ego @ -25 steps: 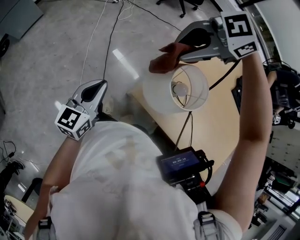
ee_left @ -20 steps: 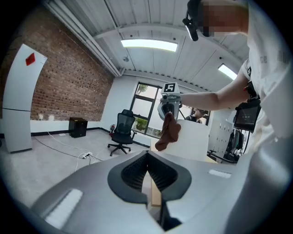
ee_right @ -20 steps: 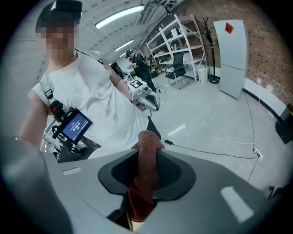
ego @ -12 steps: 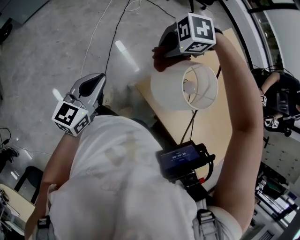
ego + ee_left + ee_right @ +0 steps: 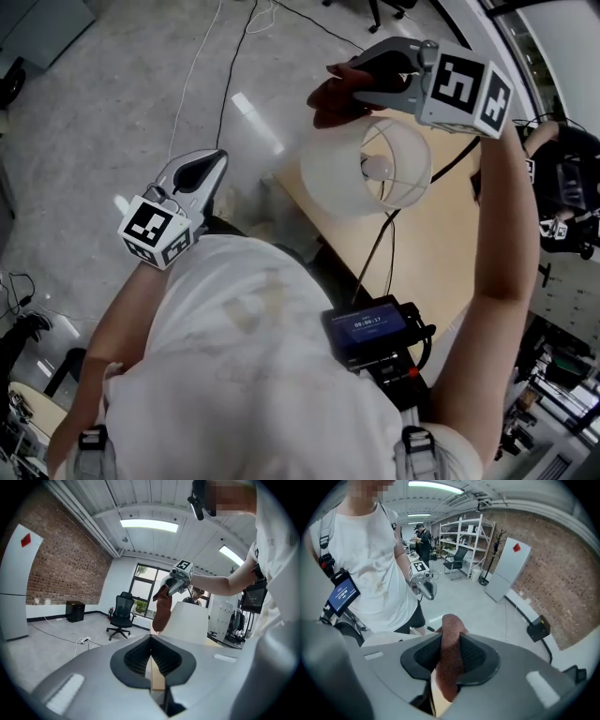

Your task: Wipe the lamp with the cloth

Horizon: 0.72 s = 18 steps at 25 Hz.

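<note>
Two claws show from overhead. The right claw (image 5: 345, 82) is raised at the far side of the white lamp (image 5: 337, 173), pinching a rust-brown cloth (image 5: 323, 101) that sits at the far upper edge of the shade. The lamp stands on a pale wooden counter (image 5: 441, 234). The left claw (image 5: 217, 157) hangs well apart to the left, above the grey floor (image 5: 112, 94). Left gripper view: its jaws are pressed together with nothing between them. Right gripper view: its jaws clamp the cloth, which bulges up past them.
</note>
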Each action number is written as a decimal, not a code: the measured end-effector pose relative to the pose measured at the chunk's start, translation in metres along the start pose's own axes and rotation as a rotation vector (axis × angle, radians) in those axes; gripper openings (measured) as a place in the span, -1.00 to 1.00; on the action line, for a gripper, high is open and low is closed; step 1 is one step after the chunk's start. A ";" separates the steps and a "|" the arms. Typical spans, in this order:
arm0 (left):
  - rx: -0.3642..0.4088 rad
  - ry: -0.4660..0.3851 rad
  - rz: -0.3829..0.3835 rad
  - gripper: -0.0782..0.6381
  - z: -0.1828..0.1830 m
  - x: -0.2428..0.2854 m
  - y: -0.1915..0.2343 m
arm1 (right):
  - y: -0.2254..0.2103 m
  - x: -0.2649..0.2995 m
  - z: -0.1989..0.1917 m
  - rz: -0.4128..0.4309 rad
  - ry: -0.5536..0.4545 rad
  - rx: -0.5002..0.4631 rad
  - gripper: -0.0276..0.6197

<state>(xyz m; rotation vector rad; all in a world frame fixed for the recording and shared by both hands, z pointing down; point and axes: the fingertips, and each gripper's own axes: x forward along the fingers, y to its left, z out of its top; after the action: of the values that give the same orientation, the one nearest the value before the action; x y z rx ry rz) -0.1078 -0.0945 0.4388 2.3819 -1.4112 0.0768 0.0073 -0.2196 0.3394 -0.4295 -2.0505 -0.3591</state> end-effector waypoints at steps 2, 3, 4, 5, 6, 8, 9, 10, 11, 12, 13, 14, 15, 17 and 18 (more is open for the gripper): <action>0.017 0.010 -0.024 -0.78 0.002 0.004 -0.010 | 0.002 -0.029 0.011 -0.130 -0.023 0.025 -0.57; 0.023 0.018 -0.035 -0.78 0.001 0.006 -0.015 | 0.003 -0.042 0.015 -0.207 -0.025 0.049 -0.57; 0.027 0.027 -0.045 -0.78 0.001 0.008 -0.020 | 0.003 -0.053 0.019 -0.286 -0.027 0.076 -0.57; 0.031 0.038 -0.055 -0.78 0.000 0.010 -0.024 | 0.004 -0.063 0.024 -0.365 -0.034 0.104 -0.57; 0.036 0.047 -0.064 -0.78 0.000 0.012 -0.028 | 0.006 -0.071 0.030 -0.436 -0.046 0.129 -0.57; 0.047 0.059 -0.086 -0.78 0.003 0.014 -0.034 | 0.011 -0.083 0.044 -0.538 -0.076 0.164 -0.57; 0.053 0.062 -0.099 -0.78 0.005 0.014 -0.037 | 0.013 -0.088 0.051 -0.574 -0.089 0.176 -0.57; 0.057 0.064 -0.116 -0.78 0.007 0.015 -0.038 | 0.013 -0.093 0.057 -0.603 -0.098 0.188 -0.57; 0.059 0.066 -0.134 -0.78 0.009 0.016 -0.039 | 0.011 -0.096 0.062 -0.627 -0.103 0.200 -0.57; 0.059 0.069 -0.156 -0.78 0.010 0.017 -0.038 | 0.008 -0.099 0.067 -0.645 -0.103 0.214 -0.57; 0.058 0.070 -0.179 -0.78 0.012 0.019 -0.036 | 0.004 -0.101 0.071 -0.658 -0.103 0.230 -0.57; 0.057 0.070 -0.203 -0.78 0.014 0.021 -0.035 | 0.002 -0.103 0.075 -0.665 -0.104 0.246 -0.57; 0.056 0.066 -0.226 -0.78 0.017 0.023 -0.033 | -0.001 -0.103 0.081 -0.667 -0.105 0.258 -0.57; 0.051 0.057 -0.273 -0.78 0.023 0.026 -0.028 | -0.004 -0.102 0.093 -0.675 -0.074 0.266 -0.57; 0.047 0.055 -0.297 -0.78 0.025 0.027 -0.023 | -0.007 -0.100 0.097 -0.689 -0.034 0.269 -0.57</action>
<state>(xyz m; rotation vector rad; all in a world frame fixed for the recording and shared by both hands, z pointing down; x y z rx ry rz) -0.0775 -0.1157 0.4154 2.5787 -1.0287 0.0971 -0.0239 -0.2004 0.2045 0.4545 -2.1948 -0.4724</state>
